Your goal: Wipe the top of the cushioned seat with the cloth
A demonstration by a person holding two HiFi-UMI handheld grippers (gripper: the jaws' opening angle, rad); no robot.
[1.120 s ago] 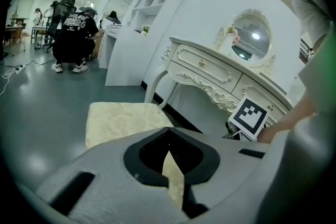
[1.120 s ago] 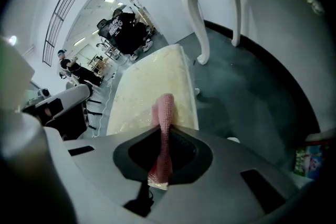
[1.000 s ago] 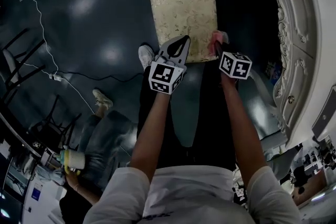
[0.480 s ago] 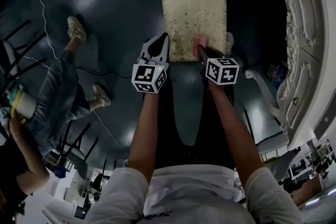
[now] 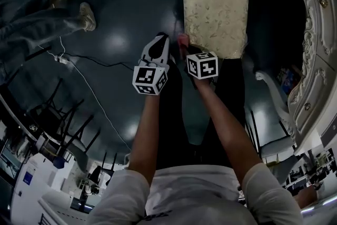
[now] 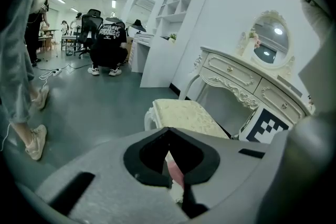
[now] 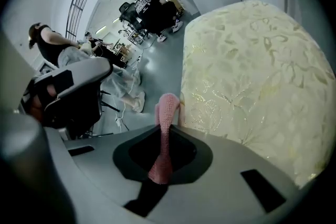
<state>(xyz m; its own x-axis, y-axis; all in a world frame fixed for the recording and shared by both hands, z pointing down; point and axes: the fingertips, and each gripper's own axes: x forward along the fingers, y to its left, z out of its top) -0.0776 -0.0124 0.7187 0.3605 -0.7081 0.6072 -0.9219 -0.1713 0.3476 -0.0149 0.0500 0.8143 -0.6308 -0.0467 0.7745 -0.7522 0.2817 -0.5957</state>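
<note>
The cushioned seat (image 5: 215, 13) is a cream, leaf-patterned pad on a stool, upper right in the head view. In the right gripper view the seat (image 7: 252, 71) fills the right side. My right gripper (image 5: 182, 42) is shut on a pink knitted cloth (image 7: 165, 134), just off the seat's near left corner. The cloth's tip (image 7: 169, 102) sticks up past the jaws beside the seat's edge. My left gripper (image 5: 161, 37) hangs over the dark floor left of it, jaws together (image 6: 168, 131). A pink sliver shows in their opening; I cannot tell what it is.
An ornate white dressing table (image 5: 316, 34) stands right of the seat, with its mirror (image 6: 270, 42) showing in the left gripper view. A person's legs (image 5: 47, 13) are at the upper left, a cable (image 5: 89, 87) runs across the floor, and chairs (image 5: 52, 129) crowd the left.
My right gripper has carried the cloth leftward along the seat's near edge, from its right corner to off its left corner. The left gripper moved left too. A person walked across at left.
</note>
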